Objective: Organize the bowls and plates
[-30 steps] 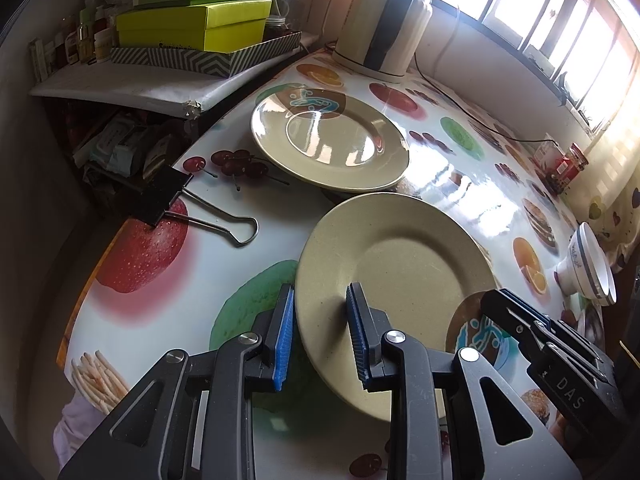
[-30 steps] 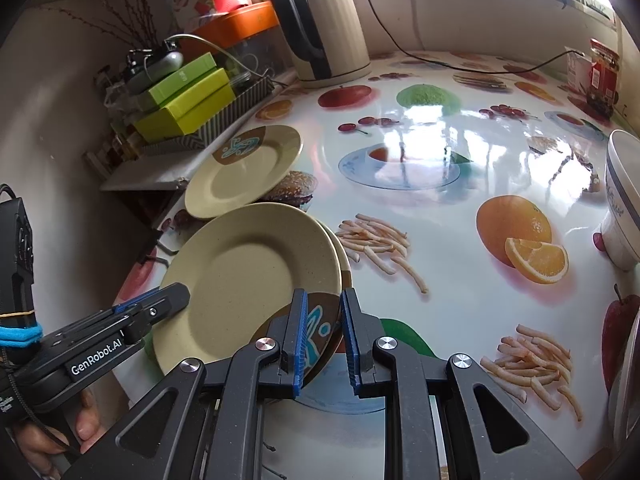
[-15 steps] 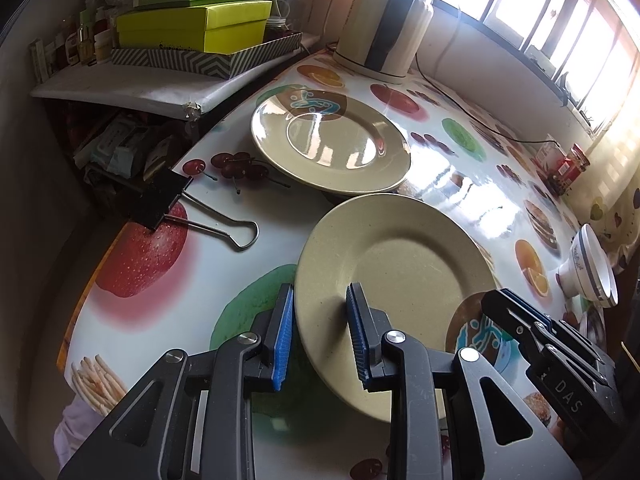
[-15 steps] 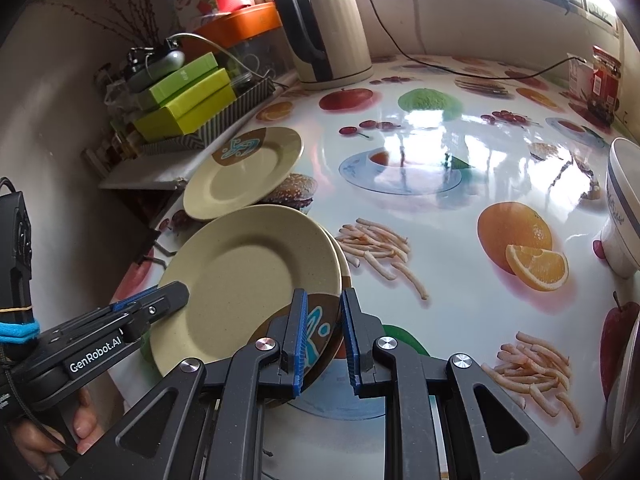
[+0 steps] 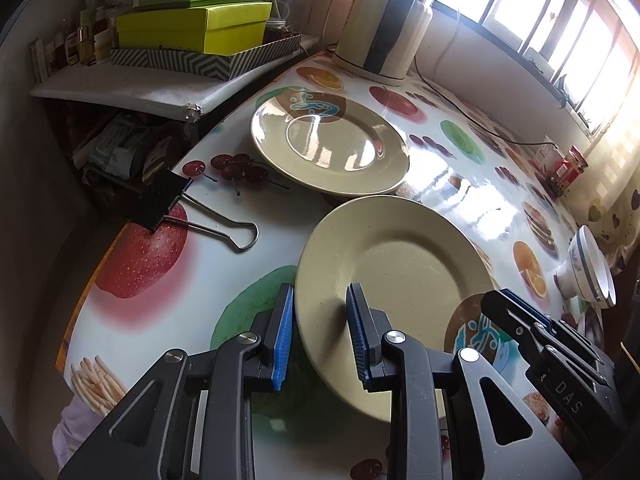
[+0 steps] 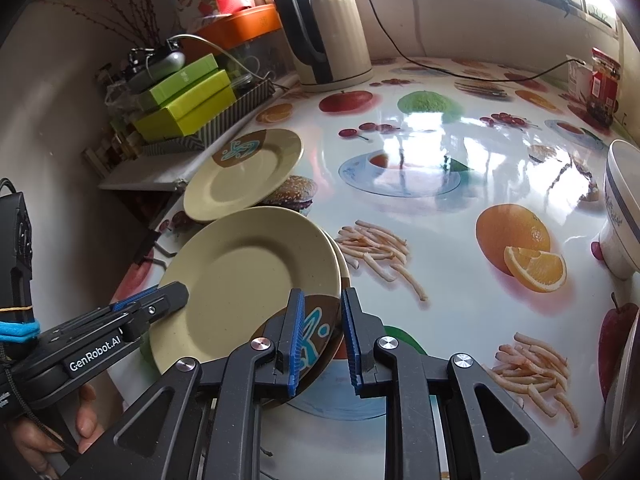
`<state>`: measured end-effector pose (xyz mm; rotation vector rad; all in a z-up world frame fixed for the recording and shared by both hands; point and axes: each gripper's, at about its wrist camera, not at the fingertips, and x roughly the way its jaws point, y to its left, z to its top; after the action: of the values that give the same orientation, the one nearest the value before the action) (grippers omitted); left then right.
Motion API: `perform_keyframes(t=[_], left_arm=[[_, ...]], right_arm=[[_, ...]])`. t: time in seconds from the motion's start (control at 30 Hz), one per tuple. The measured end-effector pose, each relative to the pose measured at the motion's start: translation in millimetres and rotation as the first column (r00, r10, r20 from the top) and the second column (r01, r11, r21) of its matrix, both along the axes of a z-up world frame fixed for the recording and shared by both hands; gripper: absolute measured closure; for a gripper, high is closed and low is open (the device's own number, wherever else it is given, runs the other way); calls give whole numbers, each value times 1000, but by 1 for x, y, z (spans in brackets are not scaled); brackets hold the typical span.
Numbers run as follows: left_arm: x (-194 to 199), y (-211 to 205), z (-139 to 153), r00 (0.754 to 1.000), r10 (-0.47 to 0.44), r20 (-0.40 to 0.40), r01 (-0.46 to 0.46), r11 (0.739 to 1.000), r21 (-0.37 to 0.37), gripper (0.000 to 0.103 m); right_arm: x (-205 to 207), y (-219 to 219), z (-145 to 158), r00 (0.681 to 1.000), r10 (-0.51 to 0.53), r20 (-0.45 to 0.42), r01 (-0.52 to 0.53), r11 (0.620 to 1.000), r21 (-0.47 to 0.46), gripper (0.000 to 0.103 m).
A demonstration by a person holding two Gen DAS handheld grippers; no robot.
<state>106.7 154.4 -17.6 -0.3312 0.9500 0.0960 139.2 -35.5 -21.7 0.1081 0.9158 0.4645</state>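
The beige plate (image 5: pixel 392 276), tilted over a second patterned plate on the worktop (image 6: pixel 440 292), is pinched at opposite near rims by both grippers' fingers, left gripper (image 5: pixel 320 332) and right gripper (image 6: pixel 322 334), while another plate (image 5: pixel 328 148) lies just beyond.

We see a glossy fruit-printed tablecloth (image 6: pixel 460 280) catching glare from the bright windows (image 5: pixel 560 28) along the far wall. A cream kettle (image 6: pixel 332 36) stands by the sill, green boxes (image 5: pixel 192 24) crowd a cluttered side shelf (image 5: pixel 120 88).
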Motion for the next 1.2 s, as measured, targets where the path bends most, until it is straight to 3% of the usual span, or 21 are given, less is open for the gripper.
perform_keyframes(t=[0.13, 0.67, 1.07, 1.2], left_arm=[[-1, 0, 1, 1000, 6, 2, -6, 1000, 7, 76], [-3, -1, 10, 999, 23, 22, -25, 992, 123, 76], [2, 6, 24, 998, 35, 53, -43, 986, 162, 76], [8, 14, 28, 997, 39, 62, -48, 989, 137, 76]], right_arm=[[0, -1, 1, 1000, -6, 0, 6, 1000, -4, 76], [-2, -6, 8, 999, -19, 47, 19, 1000, -6, 65], [8, -4, 17, 996, -12, 84, 14, 1000, -17, 57], [18, -2, 23, 996, -5, 92, 6, 1000, -13, 55]])
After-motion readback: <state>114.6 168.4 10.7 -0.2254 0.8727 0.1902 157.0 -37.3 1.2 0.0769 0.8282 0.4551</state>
